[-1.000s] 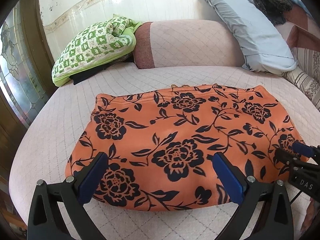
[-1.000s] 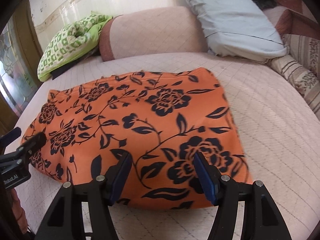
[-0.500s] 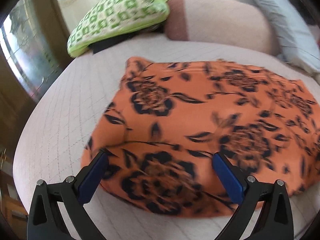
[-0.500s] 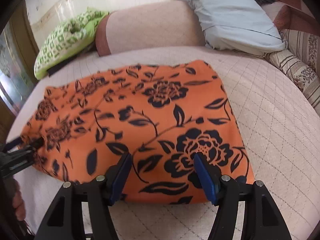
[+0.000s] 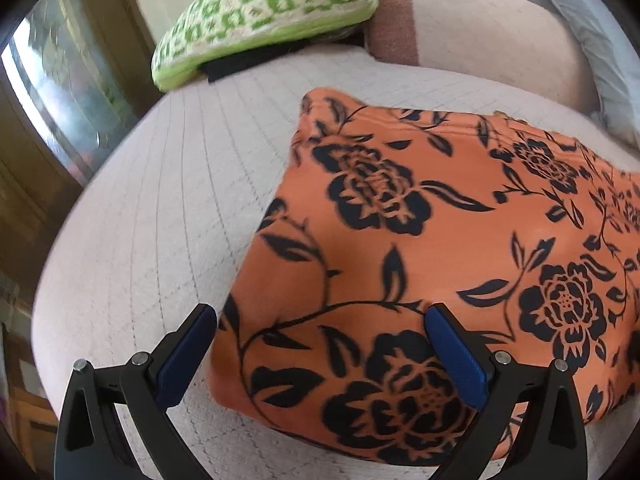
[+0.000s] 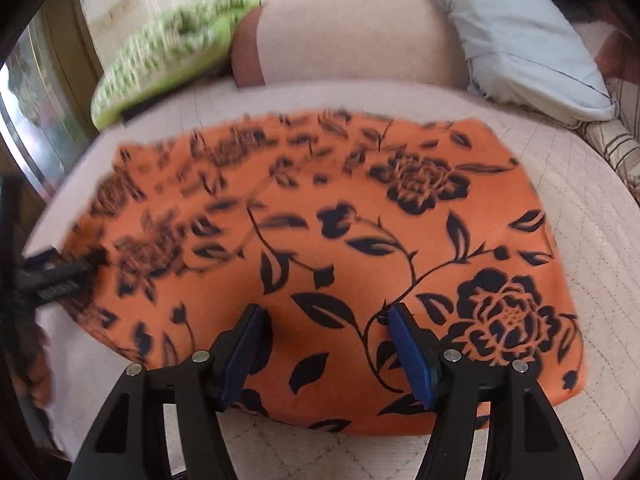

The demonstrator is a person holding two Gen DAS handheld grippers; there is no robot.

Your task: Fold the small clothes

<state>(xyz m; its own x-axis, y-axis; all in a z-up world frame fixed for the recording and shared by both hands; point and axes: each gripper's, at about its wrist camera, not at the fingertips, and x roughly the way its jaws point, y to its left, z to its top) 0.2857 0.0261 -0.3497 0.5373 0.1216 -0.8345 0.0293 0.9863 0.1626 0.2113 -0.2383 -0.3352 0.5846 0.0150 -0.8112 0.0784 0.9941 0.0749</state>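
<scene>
An orange garment with black flowers lies folded flat on the pink quilted bed. My left gripper is open and empty over the garment's near left corner. The garment fills the right wrist view too. My right gripper is open and empty above the garment's near edge, right of the middle. The left gripper shows in the right wrist view at the garment's left end, blurred.
A green and white checked cushion and a pink bolster lie at the back of the bed. A pale blue pillow and a striped cushion lie at the back right. A glass door stands on the left.
My left gripper has swung left, from the garment's near edge to its near left corner. My right gripper has shifted left along the near edge. The garment has stayed flat.
</scene>
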